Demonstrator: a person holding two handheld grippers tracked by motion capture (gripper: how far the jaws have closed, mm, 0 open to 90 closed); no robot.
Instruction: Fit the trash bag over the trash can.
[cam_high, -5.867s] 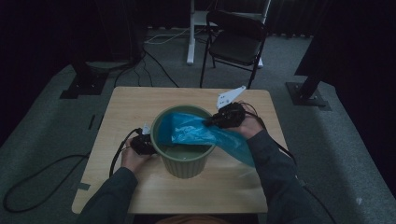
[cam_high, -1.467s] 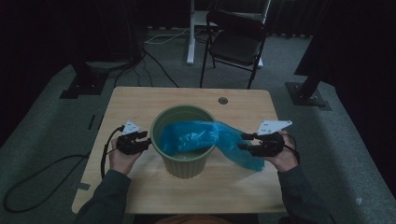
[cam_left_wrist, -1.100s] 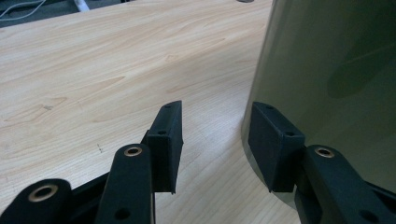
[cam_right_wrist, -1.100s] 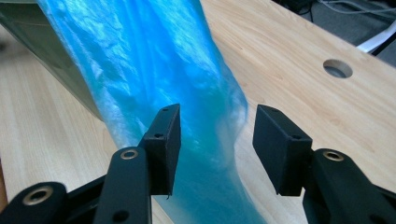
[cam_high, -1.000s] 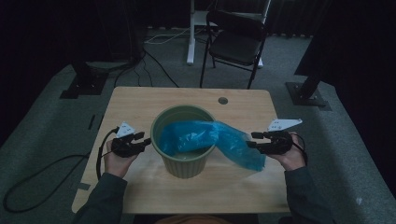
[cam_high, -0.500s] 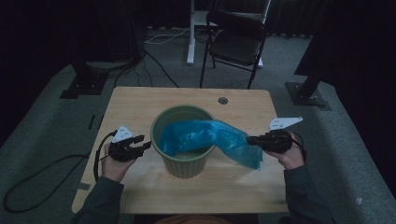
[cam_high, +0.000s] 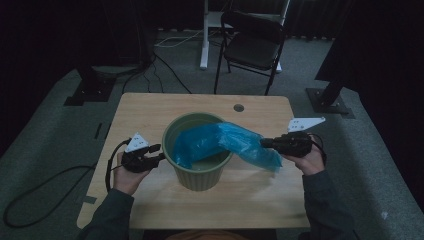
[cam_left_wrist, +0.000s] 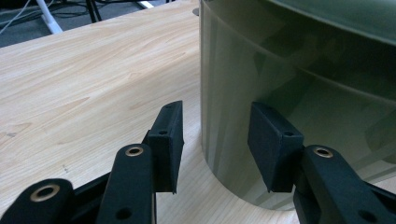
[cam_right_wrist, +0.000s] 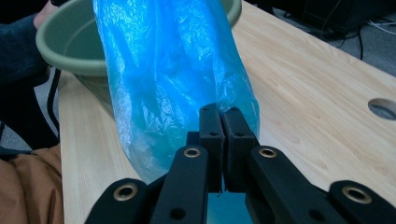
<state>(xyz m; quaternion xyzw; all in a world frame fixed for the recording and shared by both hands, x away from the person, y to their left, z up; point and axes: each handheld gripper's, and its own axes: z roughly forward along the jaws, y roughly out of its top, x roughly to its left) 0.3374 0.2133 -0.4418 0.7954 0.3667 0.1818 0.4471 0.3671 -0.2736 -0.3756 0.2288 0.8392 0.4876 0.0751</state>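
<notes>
A green plastic bin (cam_high: 201, 178) stands mid-table. A blue plastic bag (cam_high: 235, 142) lies partly inside it and drapes over its right rim. My right gripper (cam_high: 263, 143) is shut on the bag's outer end, holding it just above the table. In the right gripper view the pads (cam_right_wrist: 211, 122) pinch the crinkled bag (cam_right_wrist: 173, 70), with the bin rim (cam_right_wrist: 65, 51) behind. My left gripper (cam_high: 159, 152) is open at the bin's left side. In the left gripper view its jaws (cam_left_wrist: 217, 140) stand apart, low against the bin wall (cam_left_wrist: 303, 70), gripping nothing.
The wooden table (cam_high: 150, 110) has a round cable hole (cam_high: 238, 107) near its far edge. Beyond it stand a black folding chair (cam_high: 252, 47), a white post and dark stand feet on grey carpet. Cables run across the floor at left.
The right gripper's jaws have closed on the bag's end and lifted it slightly. The left gripper has stayed beside the bin.
</notes>
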